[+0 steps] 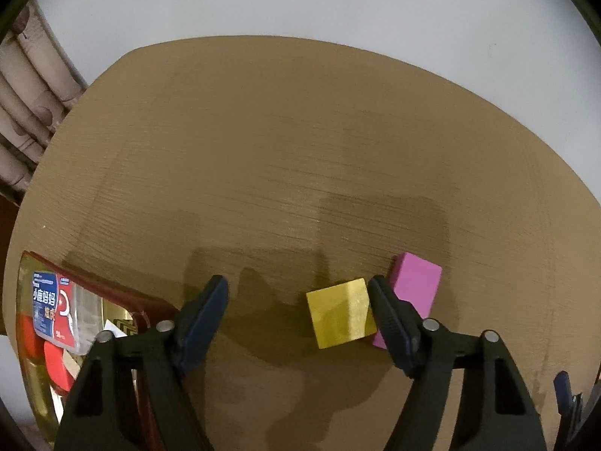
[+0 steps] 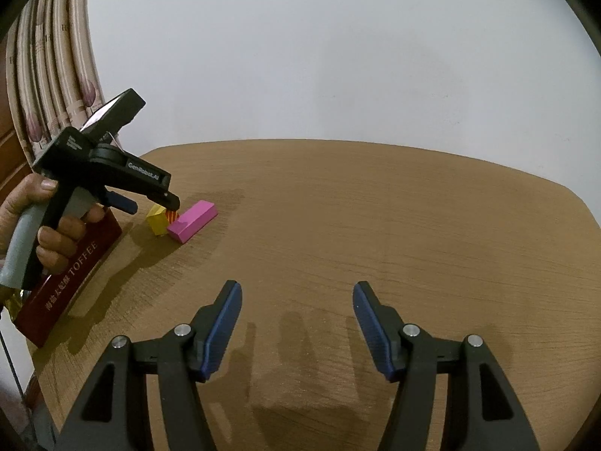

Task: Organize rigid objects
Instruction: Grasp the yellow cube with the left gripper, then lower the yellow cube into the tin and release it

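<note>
Hovering my left gripper (image 1: 298,293), fingers spread and empty, over the yellow block (image 1: 340,314) touching the pink block (image 1: 413,289) on the table (image 1: 263,150). Right gripper (image 2: 296,300) idles agape. Next: shift rightward, straddle yellow, clamp, carry to toffee box (image 1: 124,297).

Both views are dim and warm-toned, lit from above and behind the cameras, so shadows fall forward across the bench (image 1: 263,143). In the left wrist view a broad soft shadow of the left tool (image 1: 298,293) spreads across the lower centre, darkening the near face of the yellow block (image 1: 340,314). The wall (image 2: 338,56) reads flat grey-white without glare. Fisheye bending curves the bench edge strongly, and black vignette fills the corners. Focus is fair at centre, softer and slightly smeared toward the rims.
</note>
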{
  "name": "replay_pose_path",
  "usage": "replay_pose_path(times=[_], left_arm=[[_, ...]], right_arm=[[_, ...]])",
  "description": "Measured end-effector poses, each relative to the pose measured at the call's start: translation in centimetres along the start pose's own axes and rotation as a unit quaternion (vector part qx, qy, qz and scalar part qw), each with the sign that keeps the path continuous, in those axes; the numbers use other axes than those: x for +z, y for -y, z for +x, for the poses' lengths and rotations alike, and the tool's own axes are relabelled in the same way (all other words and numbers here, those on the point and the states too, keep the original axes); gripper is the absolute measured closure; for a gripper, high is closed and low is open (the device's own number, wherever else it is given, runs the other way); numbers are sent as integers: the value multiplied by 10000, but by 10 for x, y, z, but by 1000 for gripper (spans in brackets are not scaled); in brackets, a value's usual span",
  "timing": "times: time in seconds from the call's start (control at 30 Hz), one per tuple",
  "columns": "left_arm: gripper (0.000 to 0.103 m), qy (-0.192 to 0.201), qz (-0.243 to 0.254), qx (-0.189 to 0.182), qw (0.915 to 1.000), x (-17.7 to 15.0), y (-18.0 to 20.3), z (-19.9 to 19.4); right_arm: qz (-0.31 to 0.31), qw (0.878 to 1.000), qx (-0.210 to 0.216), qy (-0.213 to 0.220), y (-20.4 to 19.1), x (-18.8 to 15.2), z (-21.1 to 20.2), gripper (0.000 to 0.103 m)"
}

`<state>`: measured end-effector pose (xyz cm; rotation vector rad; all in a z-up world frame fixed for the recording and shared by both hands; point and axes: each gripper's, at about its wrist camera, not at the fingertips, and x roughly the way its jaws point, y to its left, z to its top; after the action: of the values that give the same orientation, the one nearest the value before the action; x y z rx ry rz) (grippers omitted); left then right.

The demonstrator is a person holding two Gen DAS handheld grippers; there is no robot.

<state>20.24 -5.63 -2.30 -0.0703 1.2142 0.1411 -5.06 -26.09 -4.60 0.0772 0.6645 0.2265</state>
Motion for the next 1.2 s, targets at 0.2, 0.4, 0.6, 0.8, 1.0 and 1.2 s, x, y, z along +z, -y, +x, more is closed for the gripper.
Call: replay_pose_path(times=[0.2,0.4,0.6,0.8,1.0,1.2], left_arm=[[77,-73,174,20,9998,0,-1,13],[77,226,269,-472,9983,-29,-1,-27],[76,396,395,-854,9948,-99,-70,-109],[76,-282,173,-823,9961,-138,-191,-133],[76,-555,450,-757,9946,-160,-202,-131],[76,-794,638,-954,9902,-168,-173,-102]], right_arm=[[4,10000,-63,-22,1,-1,-7,40],[2,9999,-131,-72,-1,0,-3,40],[-76,9996,-238,-141,-4,1,4,40],[-346,9982,-440,-197,-16,1,13,40],[-595,9952,-639,-451,-25,0,25,40],[-748,9923,-826,-541,-30,-1,31,40]])
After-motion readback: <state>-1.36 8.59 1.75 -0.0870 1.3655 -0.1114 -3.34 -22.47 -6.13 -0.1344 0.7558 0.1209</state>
